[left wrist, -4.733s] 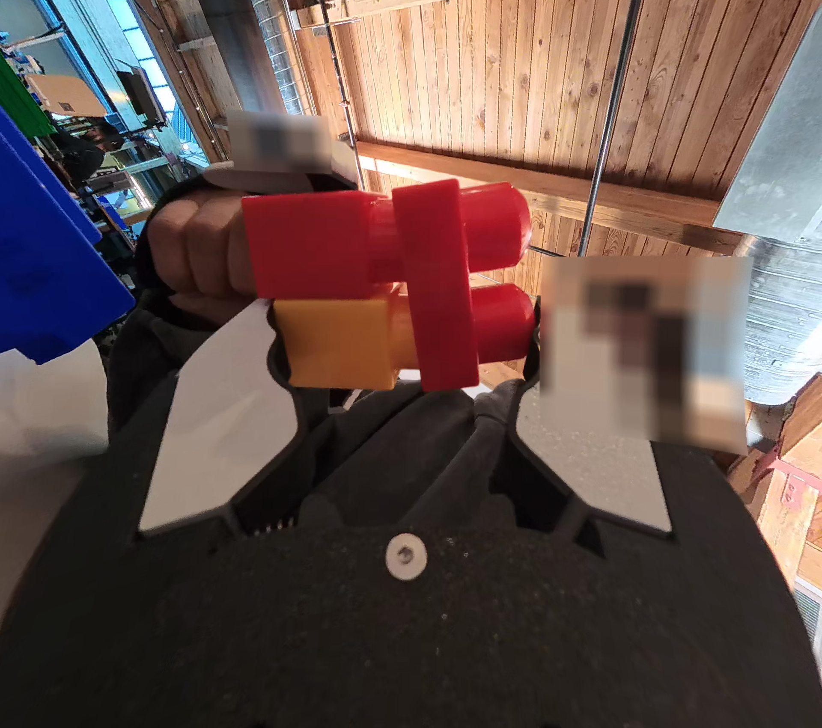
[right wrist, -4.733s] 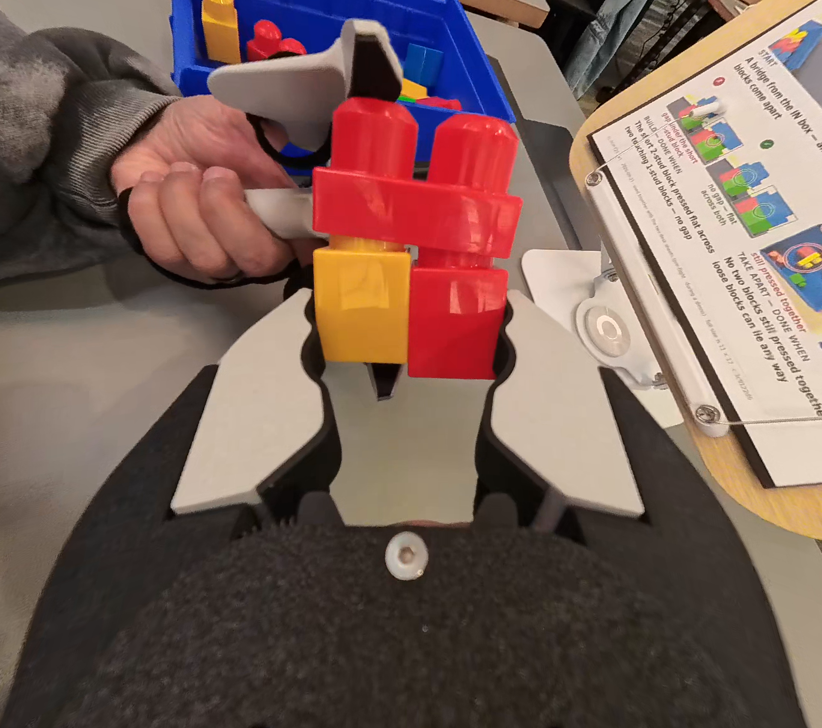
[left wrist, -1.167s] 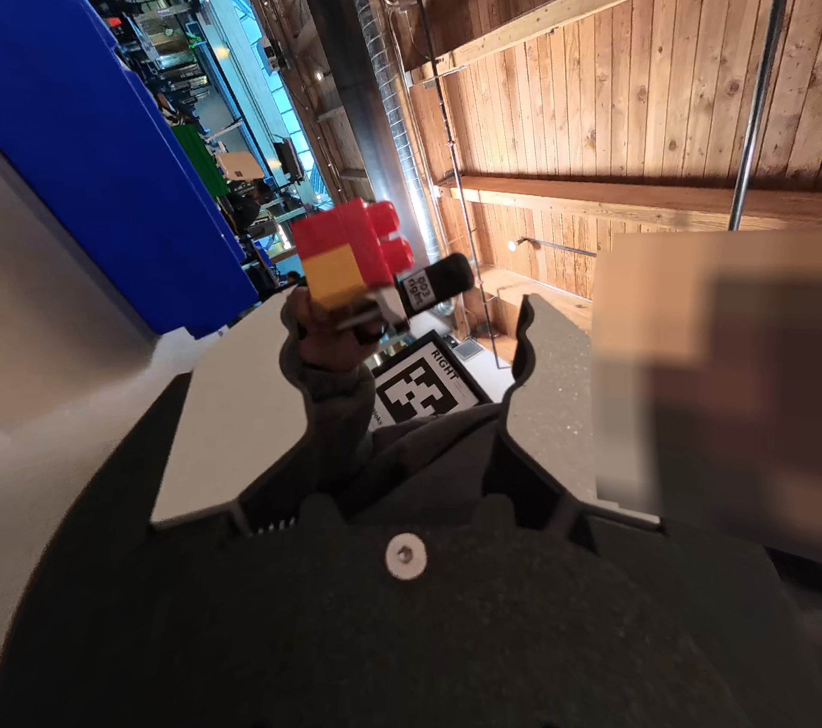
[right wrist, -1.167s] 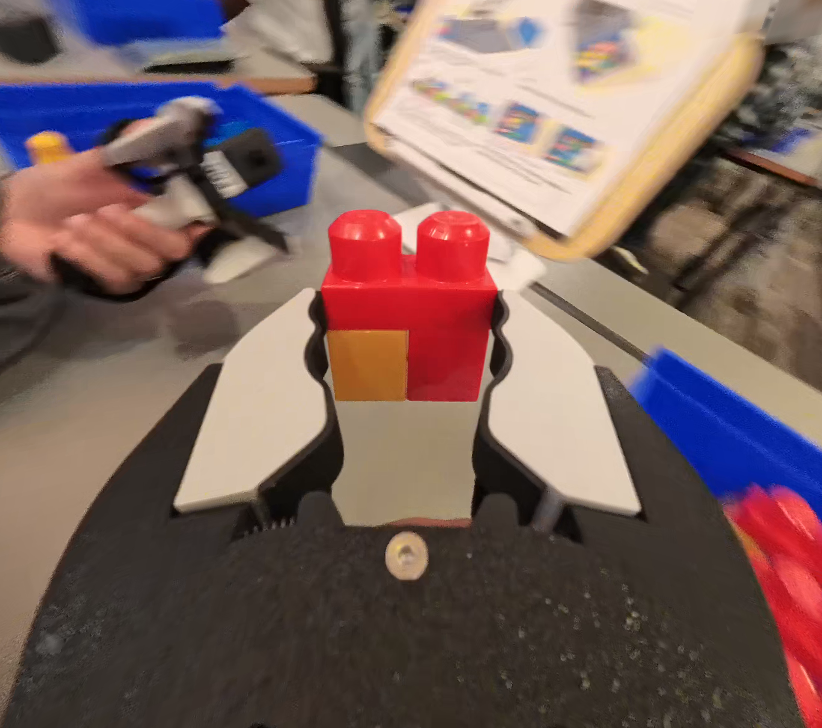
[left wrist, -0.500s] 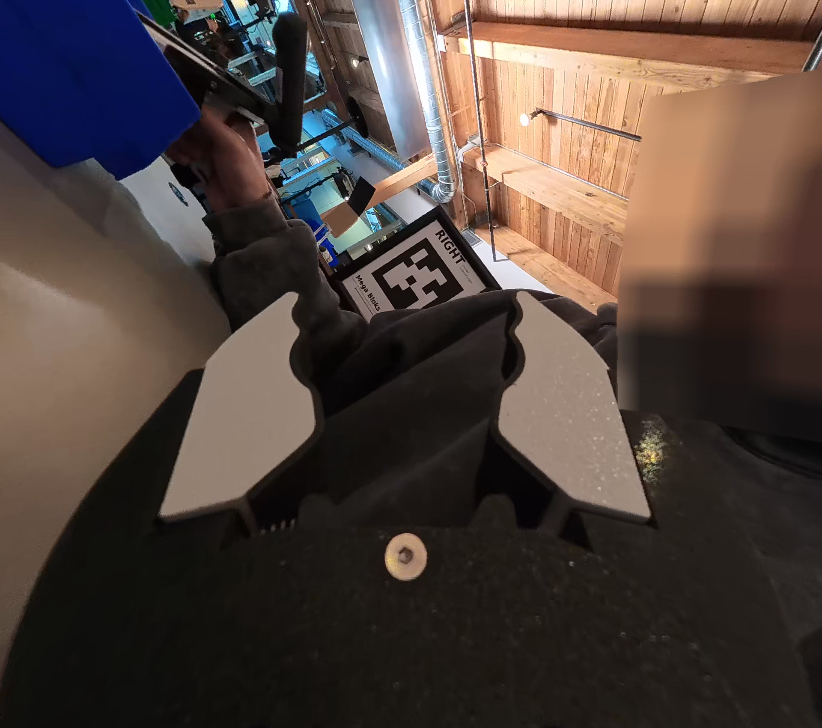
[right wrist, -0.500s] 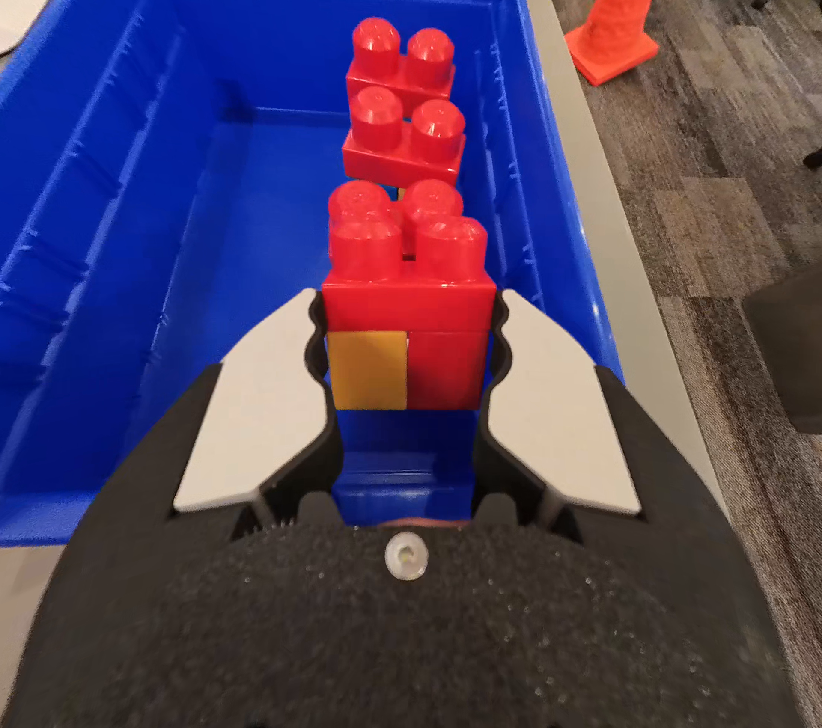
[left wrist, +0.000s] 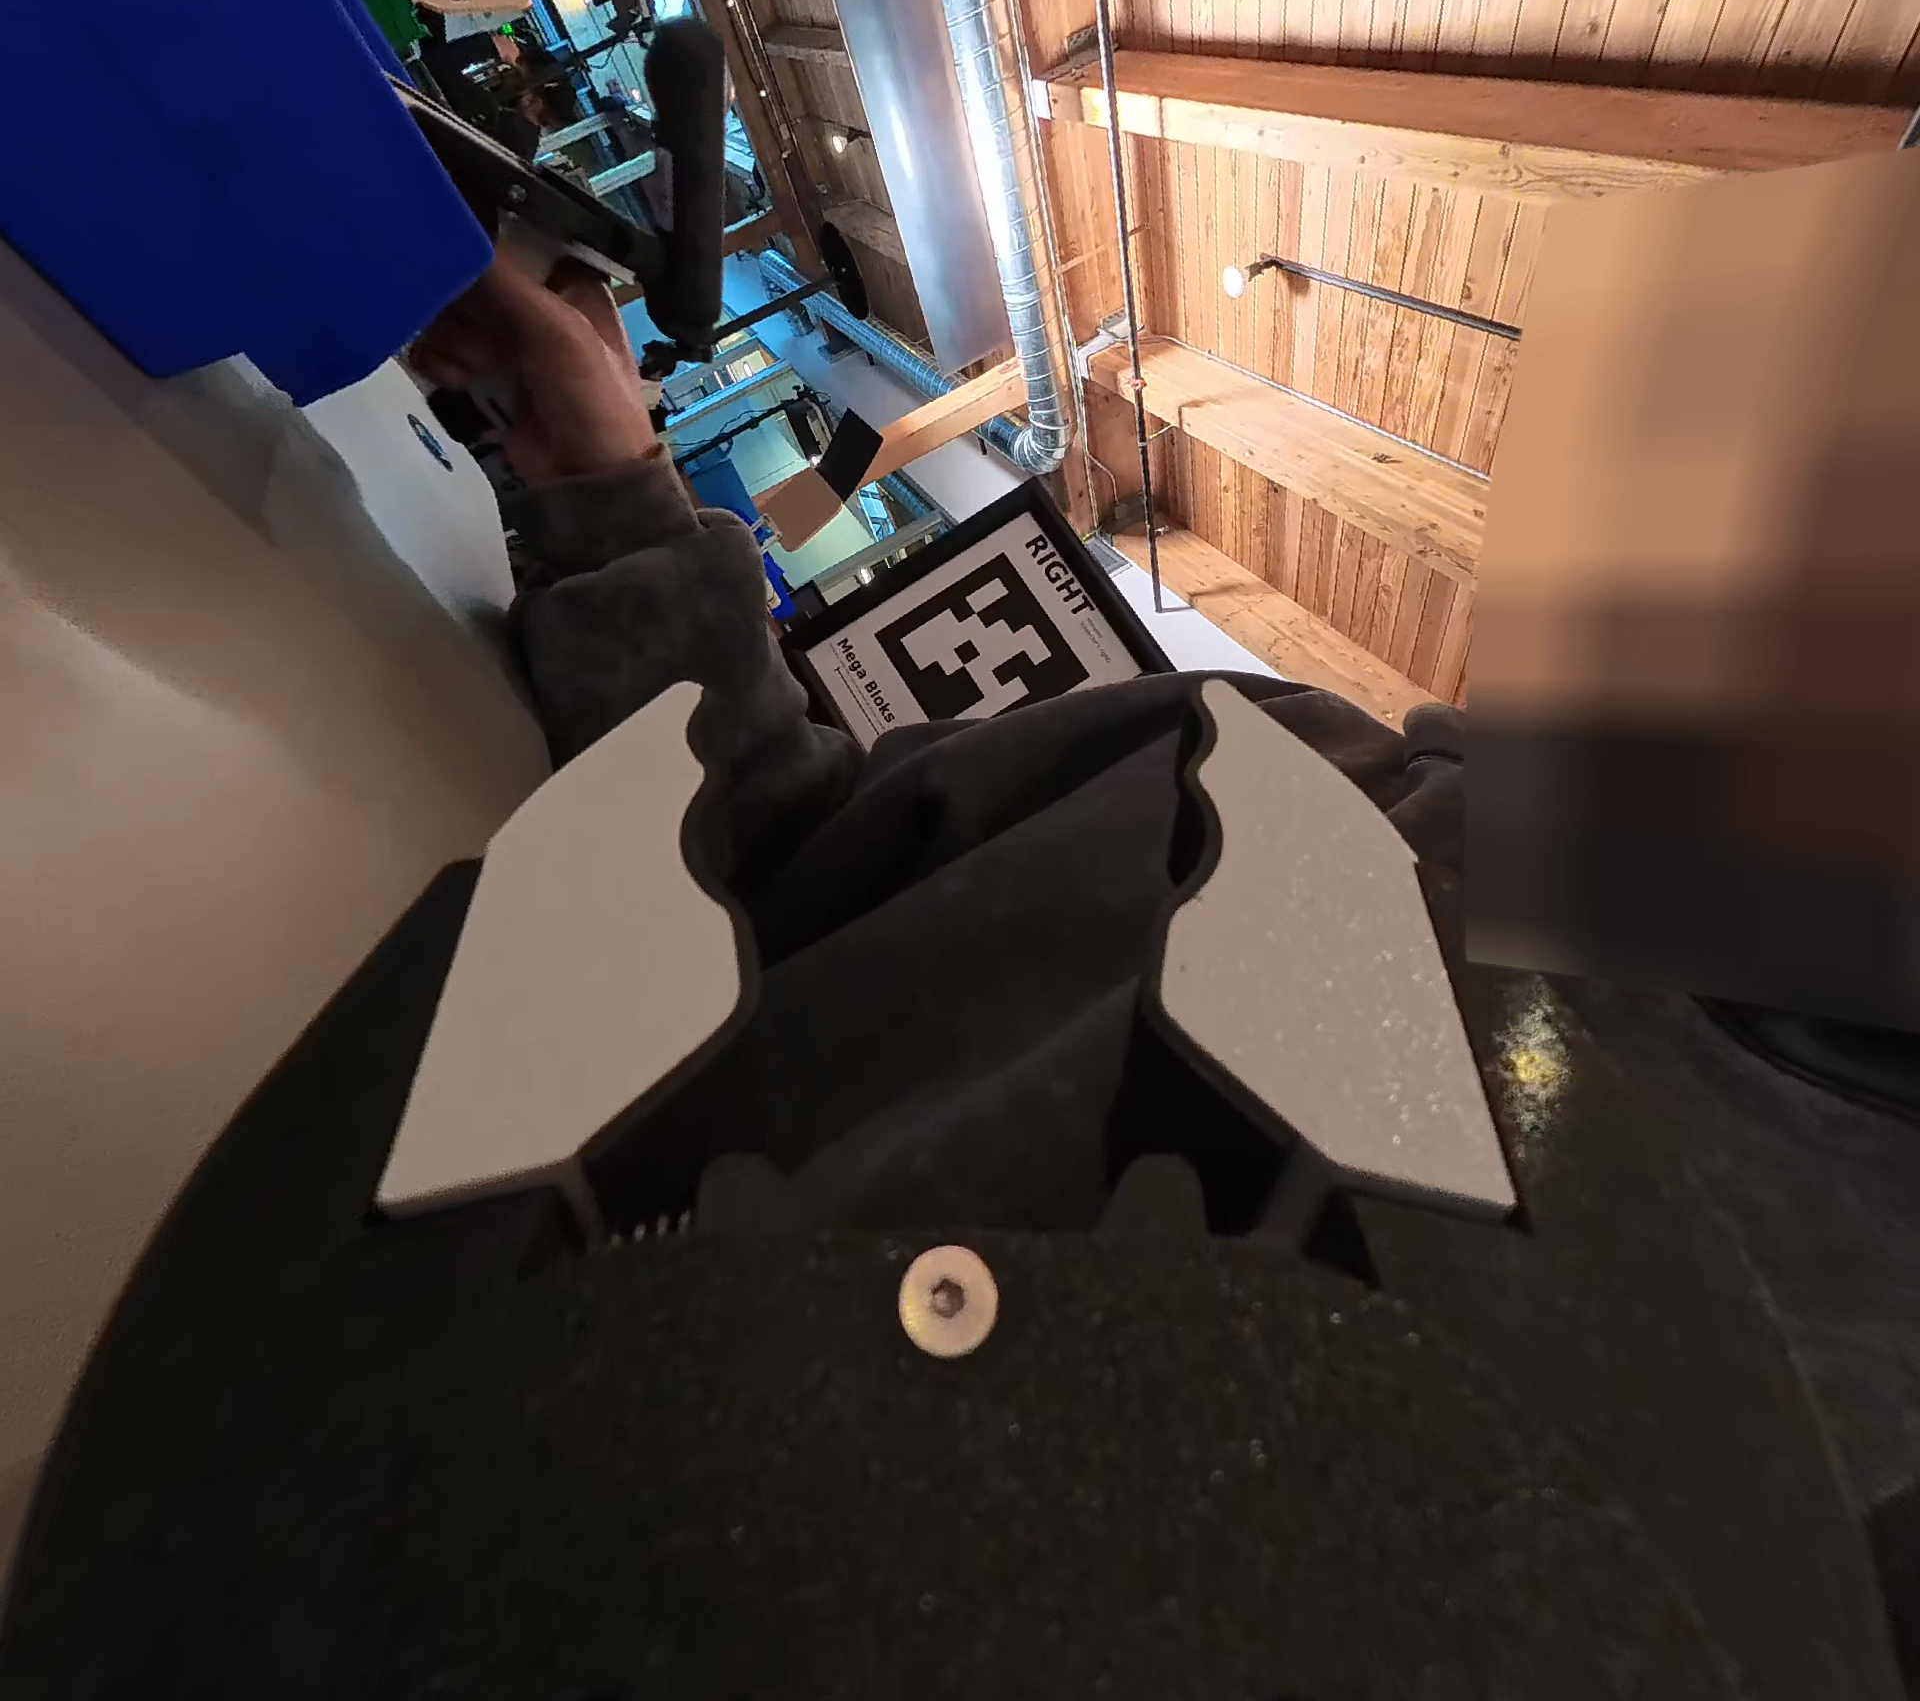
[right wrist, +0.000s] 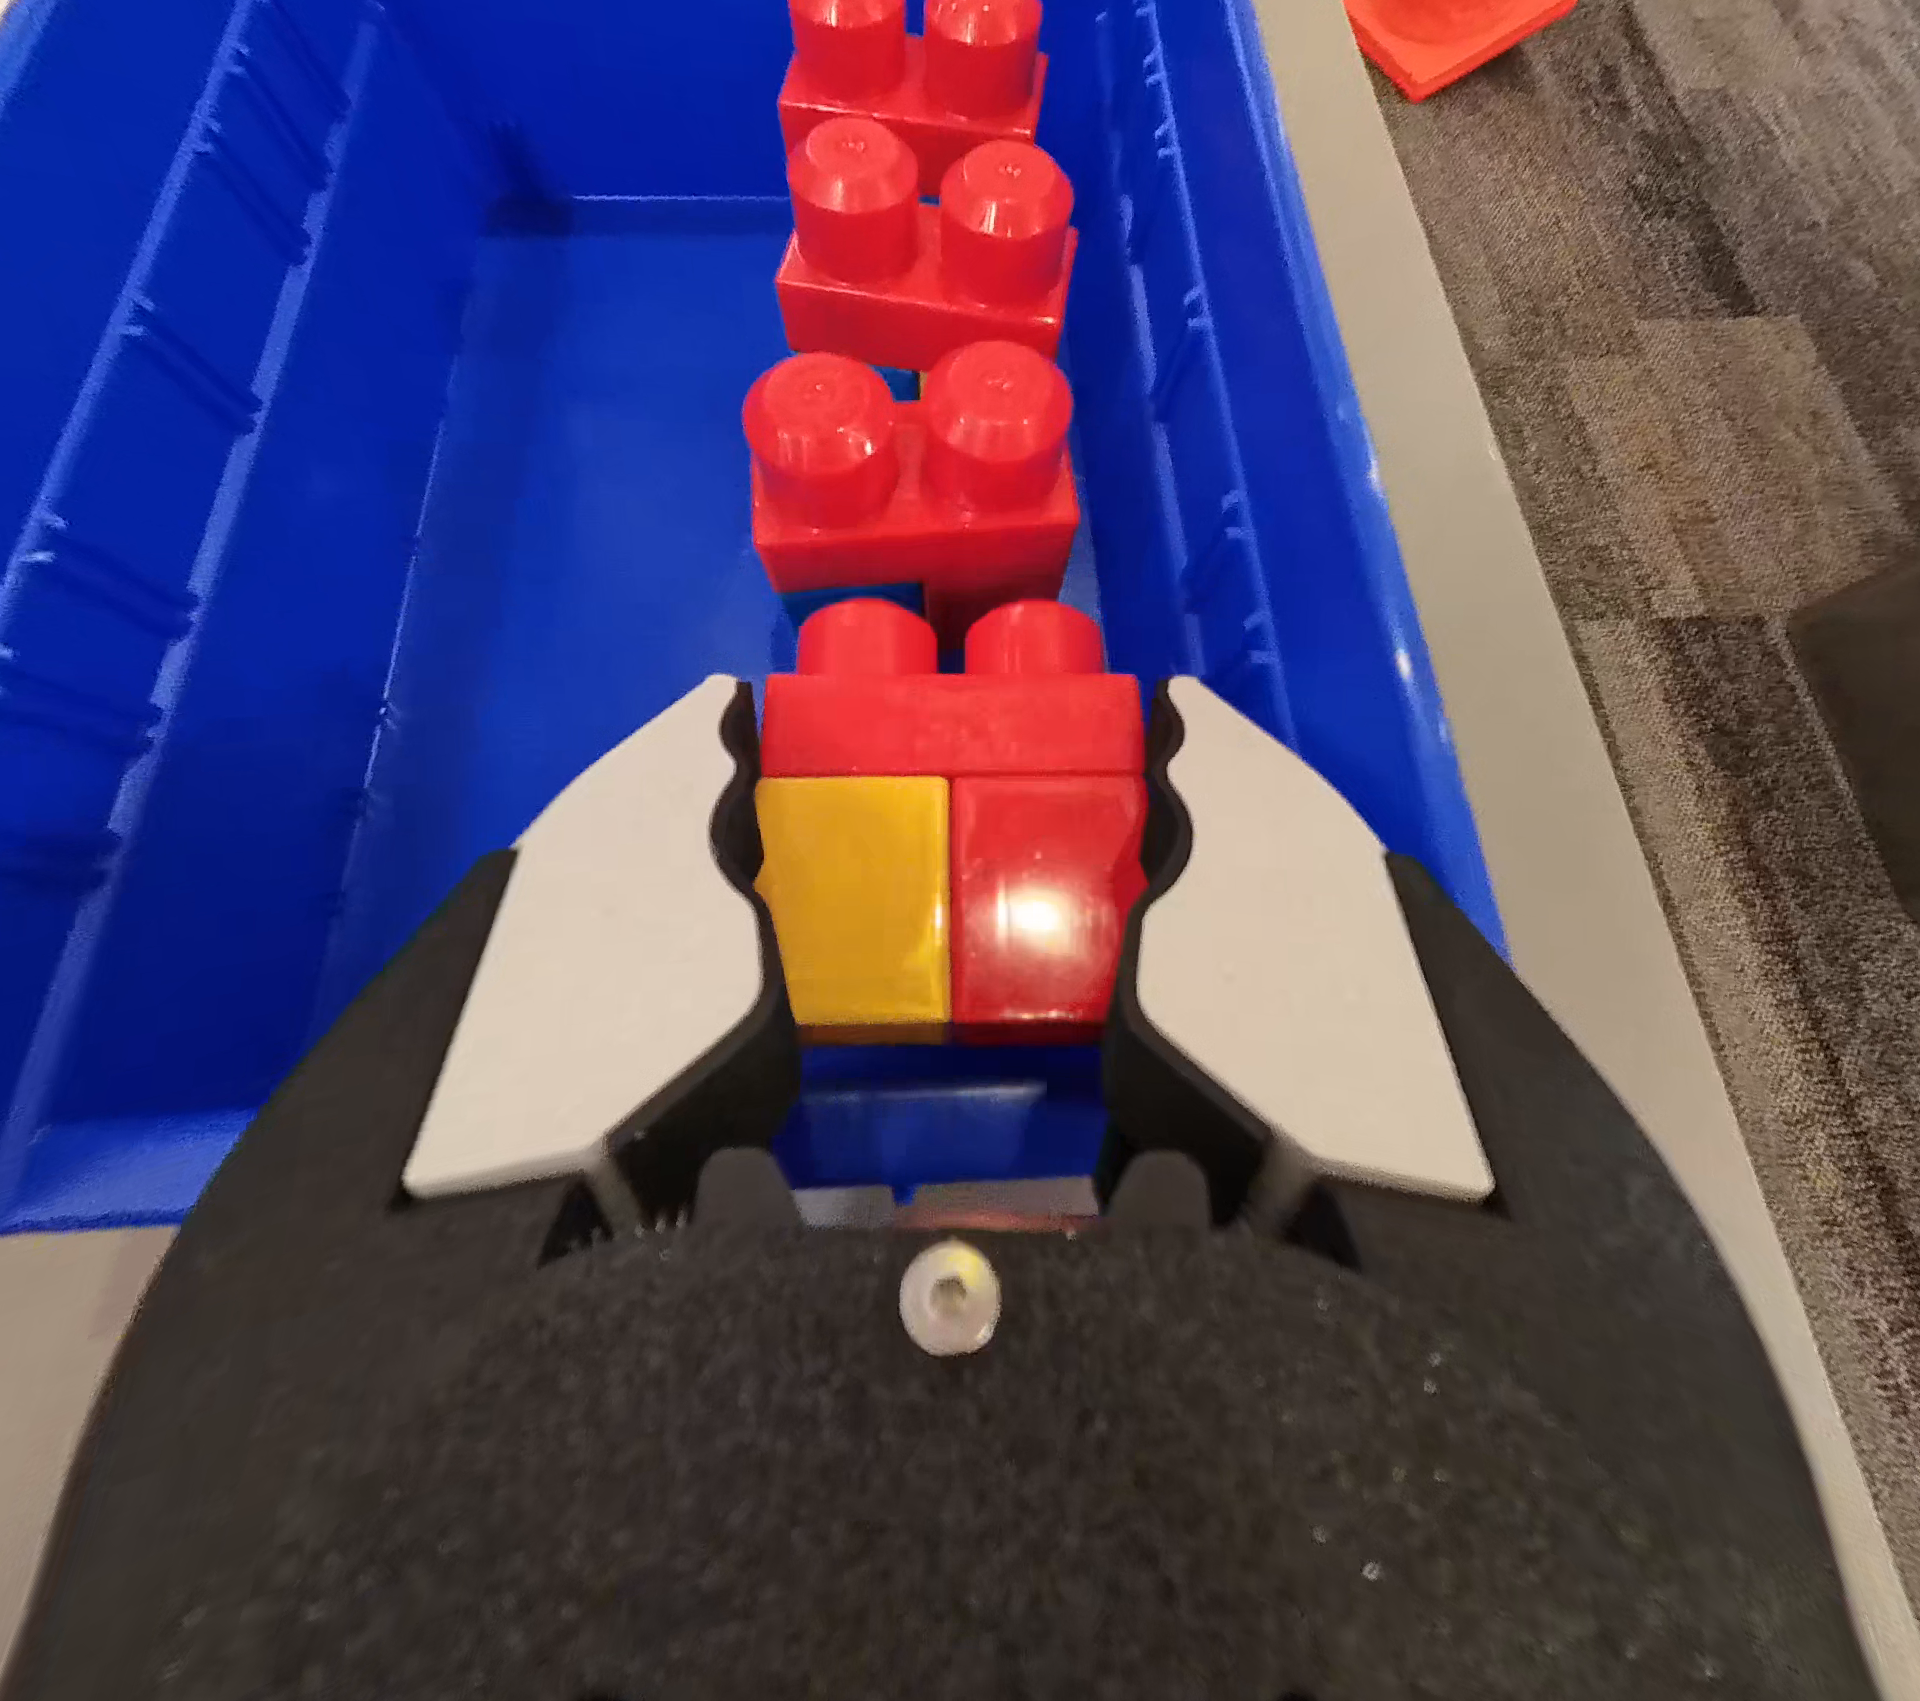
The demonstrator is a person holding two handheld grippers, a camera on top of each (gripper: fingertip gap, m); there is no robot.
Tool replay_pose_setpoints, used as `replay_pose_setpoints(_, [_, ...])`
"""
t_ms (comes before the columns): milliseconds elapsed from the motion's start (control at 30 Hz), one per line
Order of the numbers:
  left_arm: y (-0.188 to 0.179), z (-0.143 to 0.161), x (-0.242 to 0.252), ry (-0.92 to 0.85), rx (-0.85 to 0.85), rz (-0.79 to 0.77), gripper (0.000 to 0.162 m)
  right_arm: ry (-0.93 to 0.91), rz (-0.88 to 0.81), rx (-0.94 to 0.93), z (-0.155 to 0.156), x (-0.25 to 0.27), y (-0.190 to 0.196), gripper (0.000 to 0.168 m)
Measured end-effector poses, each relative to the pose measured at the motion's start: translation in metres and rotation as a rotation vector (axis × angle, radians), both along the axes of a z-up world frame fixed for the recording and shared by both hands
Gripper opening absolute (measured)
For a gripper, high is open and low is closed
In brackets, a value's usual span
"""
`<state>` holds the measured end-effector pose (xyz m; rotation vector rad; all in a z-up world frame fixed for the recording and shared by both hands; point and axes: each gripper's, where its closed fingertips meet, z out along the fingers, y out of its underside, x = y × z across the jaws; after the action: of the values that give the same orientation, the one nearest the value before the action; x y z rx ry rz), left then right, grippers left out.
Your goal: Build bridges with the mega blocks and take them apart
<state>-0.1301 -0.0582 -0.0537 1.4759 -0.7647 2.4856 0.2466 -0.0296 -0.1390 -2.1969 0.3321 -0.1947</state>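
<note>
Jaws of the right gripper pinch the bridge by its legs' outer sides above the blue bin; light, rigid, glossy plastic could slip. Left gripper gapes empty.

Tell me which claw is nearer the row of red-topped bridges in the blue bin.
Right. The right claw is at the bin, holding a bridge just behind the row. The left claw points up toward the ceiling, holding nothing.
</note>
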Motion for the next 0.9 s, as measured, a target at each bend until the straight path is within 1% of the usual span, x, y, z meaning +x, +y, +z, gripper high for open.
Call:
replay_pose_setpoints(33, [0.0, 0.0, 0.0, 0.001, -0.001, 0.0, 0.083, 0.011, 0.006, -0.003, 0.0, -0.001, -0.001, 0.071])
replay_pose_setpoints(100, [-0.001, 0.0, 0.0, 0.001, 0.001, -0.002, 0.082, 0.016, 0.015, -0.016, 0.0, -0.003, -0.003, 0.061])
replay_pose_setpoints(167, [-0.002, -0.001, 0.001, 0.005, 0.003, -0.004, 0.082, 0.017, 0.016, -0.026, 0.0, -0.002, -0.004, 0.061])
replay_pose_setpoints(233, [-0.003, -0.002, 0.002, 0.007, -0.002, -0.01, 0.082, 0.042, 0.032, -0.049, -0.001, -0.005, -0.005, 0.065])
replay_pose_setpoints(300, [-0.005, -0.001, 0.003, 0.008, -0.005, -0.015, 0.082, 0.045, 0.052, -0.062, 0.01, -0.01, -0.007, 0.066])
replay_pose_setpoints(367, [-0.006, -0.001, 0.003, 0.01, -0.002, -0.018, 0.082, 0.053, 0.082, -0.143, 0.02, -0.017, -0.01, 0.073])
replay_pose_setpoints(433, [-0.006, 0.0, 0.004, 0.008, -0.002, -0.017, 0.082, 0.07, 0.113, -0.333, 0.02, -0.024, -0.015, 0.08])
replay_pose_setpoints(467, [-0.006, 0.001, 0.005, 0.007, -0.006, -0.019, 0.082, 0.087, 0.129, -0.44, 0.017, -0.027, -0.017, 0.085])
replay_pose_setpoints(500, [-0.007, 0.0, 0.005, 0.007, -0.009, -0.023, 0.082, 0.109, 0.143, -0.527, 0.012, -0.029, -0.017, 0.087])
replay_pose_setpoints(567, [-0.009, -0.001, 0.006, 0.01, -0.012, -0.033, 0.082, 0.127, 0.14, -0.643, 0.003, -0.027, -0.011, 0.083])
replay_pose_setpoints(633, [-0.011, 0.001, 0.006, 0.008, -0.014, -0.038, 0.082, 0.122, 0.114, -0.741, -0.01, -0.02, -0.008, 0.084])
replay_pose_setpoints(733, [-0.014, 0.005, 0.004, -0.002, -0.011, -0.044, 0.081, 0.146, 0.087, -0.83, -0.028, -0.02, -0.003, 0.08])
replay_pose_setpoints(833, [-0.019, 0.009, 0.004, -0.015, -0.014, -0.058, 0.081, 0.142, 0.036, -0.843, -0.039, -0.017, 0.005, 0.076])
replay_pose_setpoints(900, [-0.022, 0.01, 0.004, -0.021, -0.017, -0.07, 0.081, 0.125, 0.0, -0.873, -0.047, -0.013, 0.004, 0.073])
